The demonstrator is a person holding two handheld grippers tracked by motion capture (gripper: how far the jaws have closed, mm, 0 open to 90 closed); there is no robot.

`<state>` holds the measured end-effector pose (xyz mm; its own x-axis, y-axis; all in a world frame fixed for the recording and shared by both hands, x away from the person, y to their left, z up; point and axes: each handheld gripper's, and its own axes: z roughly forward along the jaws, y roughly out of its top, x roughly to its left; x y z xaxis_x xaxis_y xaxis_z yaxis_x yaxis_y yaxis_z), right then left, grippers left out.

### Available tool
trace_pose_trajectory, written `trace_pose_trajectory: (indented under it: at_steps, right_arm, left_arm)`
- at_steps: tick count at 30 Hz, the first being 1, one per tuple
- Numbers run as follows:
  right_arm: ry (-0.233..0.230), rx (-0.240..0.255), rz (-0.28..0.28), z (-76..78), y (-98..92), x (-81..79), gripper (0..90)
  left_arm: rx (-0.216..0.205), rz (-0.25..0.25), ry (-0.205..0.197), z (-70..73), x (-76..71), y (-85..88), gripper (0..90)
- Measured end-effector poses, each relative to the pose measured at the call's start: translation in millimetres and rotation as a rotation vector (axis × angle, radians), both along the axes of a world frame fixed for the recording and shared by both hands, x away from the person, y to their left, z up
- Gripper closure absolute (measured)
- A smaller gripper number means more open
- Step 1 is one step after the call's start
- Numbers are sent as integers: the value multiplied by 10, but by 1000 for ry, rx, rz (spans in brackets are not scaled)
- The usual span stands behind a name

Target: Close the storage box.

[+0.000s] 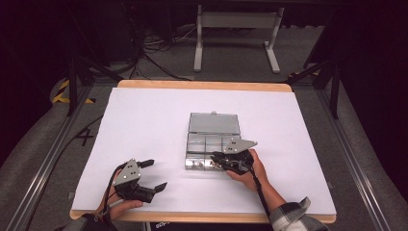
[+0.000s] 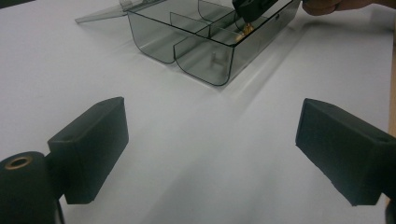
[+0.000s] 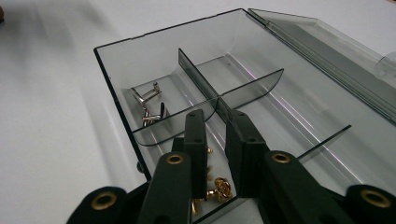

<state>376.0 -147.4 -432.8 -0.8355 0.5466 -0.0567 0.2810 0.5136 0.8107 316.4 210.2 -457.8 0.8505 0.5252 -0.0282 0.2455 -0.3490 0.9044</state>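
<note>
Right hand-held gripper (image 3: 215, 122) nearly closed, nothing visibly pinched, dipped into compartment box (image 1: 188, 144) above gold cufflinks (image 3: 219, 189); left hand-held gripper (image 1: 154, 174) parked open on worktop (image 1: 144, 115).

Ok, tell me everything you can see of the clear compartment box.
The compartment box is smoky, see-through plastic, by its look, lying flat on the white table sheet. Its hinged lid lies open behind it. Dividers split it into compartments: one holds silver cufflinks, another gold ones. The right claw reaches in above the gold ones, jaws nearly closed.
</note>
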Motion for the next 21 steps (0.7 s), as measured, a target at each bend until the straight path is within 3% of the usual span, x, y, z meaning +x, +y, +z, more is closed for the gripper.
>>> trace_pose_trajectory:
  at_steps: [11,21]
  right_arm:
    - [-23,5,-11,66,-57,-34,764]
    - [-69,23,-22,239,-217,-141,734]
  left_arm:
    - [9,6,-4,2,8,-2,97]
    - [19,32,14,4,13,-17,105]
